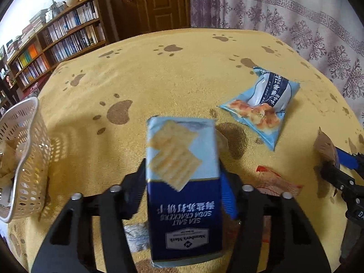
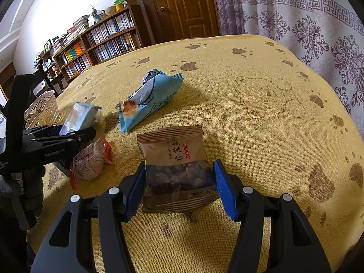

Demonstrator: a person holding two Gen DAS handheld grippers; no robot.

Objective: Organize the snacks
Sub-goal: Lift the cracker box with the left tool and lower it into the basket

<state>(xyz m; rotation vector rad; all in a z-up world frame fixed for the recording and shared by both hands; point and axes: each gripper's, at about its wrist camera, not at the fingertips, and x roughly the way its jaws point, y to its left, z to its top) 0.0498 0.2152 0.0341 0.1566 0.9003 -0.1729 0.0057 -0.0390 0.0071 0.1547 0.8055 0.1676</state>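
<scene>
My left gripper [image 1: 183, 177] is shut on a blue sea salt soda cracker pack [image 1: 182, 182], held upright above the yellow paw-print cloth [image 1: 159, 79]. The right wrist view shows that same pack [image 2: 79, 116] in the left gripper [image 2: 77, 134]. My right gripper [image 2: 179, 170] is shut on a brown walnut snack pack [image 2: 175, 159], its blue pads pressing both sides. A light blue snack bag [image 1: 261, 104] [image 2: 150, 100] and a red-and-white wrapped snack [image 1: 277, 182] [image 2: 91, 161] lie on the cloth. At the left edge stands a white perforated basket [image 1: 25, 159] [image 2: 45, 109] with something inside.
The right gripper [image 1: 339, 161] with the brown pack [image 1: 325, 145] shows at the far right of the left wrist view. A bookshelf [image 1: 56, 41], a wooden door [image 1: 154, 2] and patterned curtains [image 1: 295, 22] stand beyond the table. A bear outline marks the cloth [image 2: 268, 97].
</scene>
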